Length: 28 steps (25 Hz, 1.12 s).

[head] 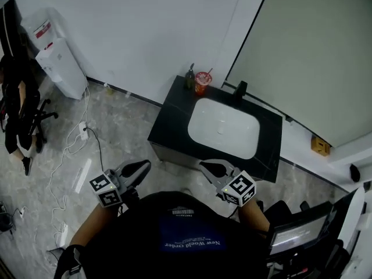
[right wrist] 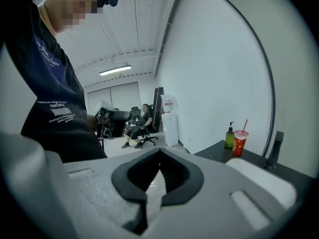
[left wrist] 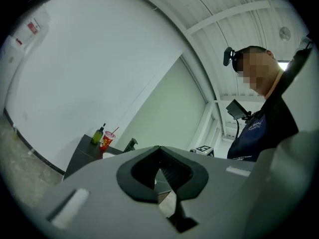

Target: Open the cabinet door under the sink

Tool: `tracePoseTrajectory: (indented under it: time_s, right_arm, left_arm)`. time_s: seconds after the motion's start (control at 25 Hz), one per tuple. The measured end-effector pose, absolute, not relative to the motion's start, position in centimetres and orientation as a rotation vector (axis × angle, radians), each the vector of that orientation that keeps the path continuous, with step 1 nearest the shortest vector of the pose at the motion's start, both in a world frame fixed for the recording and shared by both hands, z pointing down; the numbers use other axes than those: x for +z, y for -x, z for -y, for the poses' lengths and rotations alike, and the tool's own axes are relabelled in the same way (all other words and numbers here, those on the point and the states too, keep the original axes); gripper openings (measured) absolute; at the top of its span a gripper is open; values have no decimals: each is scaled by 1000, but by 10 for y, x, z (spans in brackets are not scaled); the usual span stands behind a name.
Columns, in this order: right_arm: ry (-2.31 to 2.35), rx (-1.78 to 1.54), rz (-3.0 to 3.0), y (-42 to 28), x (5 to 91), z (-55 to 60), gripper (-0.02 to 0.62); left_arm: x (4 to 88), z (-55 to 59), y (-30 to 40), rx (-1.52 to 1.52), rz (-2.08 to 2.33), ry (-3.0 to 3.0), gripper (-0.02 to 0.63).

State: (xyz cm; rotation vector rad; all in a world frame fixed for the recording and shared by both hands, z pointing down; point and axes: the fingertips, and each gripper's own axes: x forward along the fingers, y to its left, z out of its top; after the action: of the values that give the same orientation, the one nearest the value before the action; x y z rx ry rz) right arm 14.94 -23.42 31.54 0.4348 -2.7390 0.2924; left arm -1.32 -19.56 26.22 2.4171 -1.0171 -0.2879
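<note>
bottle point(head: 190, 77) and cup point(head: 202, 82) stand touching side by side on the back left corner of the black cabinet point(head: 174, 112), and a black faucet point(head: 240, 89) rises behind the white sink point(head: 224, 127) set into its top. the cabinet backs onto a white wall point(head: 145, 34). to the left along that wall stands a white dispenser point(head: 61, 68), with a power strip point(head: 83, 131) on the grey floor point(head: 122, 127) near it. at the far left a person point(head: 17, 109) sits in a chair. a small yellow box point(head: 319, 145) lies on the floor to the right of the cabinet, and a dark screen point(head: 299, 231) stands at the lower right. the door point(head: 171, 154) under the sink shows only as a narrow grey strip below the top's near edge, too steeply seen to tell more. only floor lies between it and the grippers. the left gripper point(head: 141, 168) hangs near the cabinet's left front corner, apart from it, its jaws together on nothing. the right gripper point(head: 210, 168) hangs just before the front edge below the sink, jaws pressed together and empty, touching nothing.
</note>
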Motion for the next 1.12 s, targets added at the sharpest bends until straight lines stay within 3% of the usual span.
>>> tracePoseTrajectory:
  time_s: [0.2,0.56,1.12]
  right_arm:
    - [-192,262,2736,-145,345,258,2]
    - [107,211,2614,-94,422,232,2]
    - [-156,187,2411,-23,551,191,3]
  left_arm:
    - [285,196,-18,-171,1150,-2326,0]
    - [345,188,-15,-140,1182,-2174,0]
    - [476,145,35,-110,887,-2224,0]
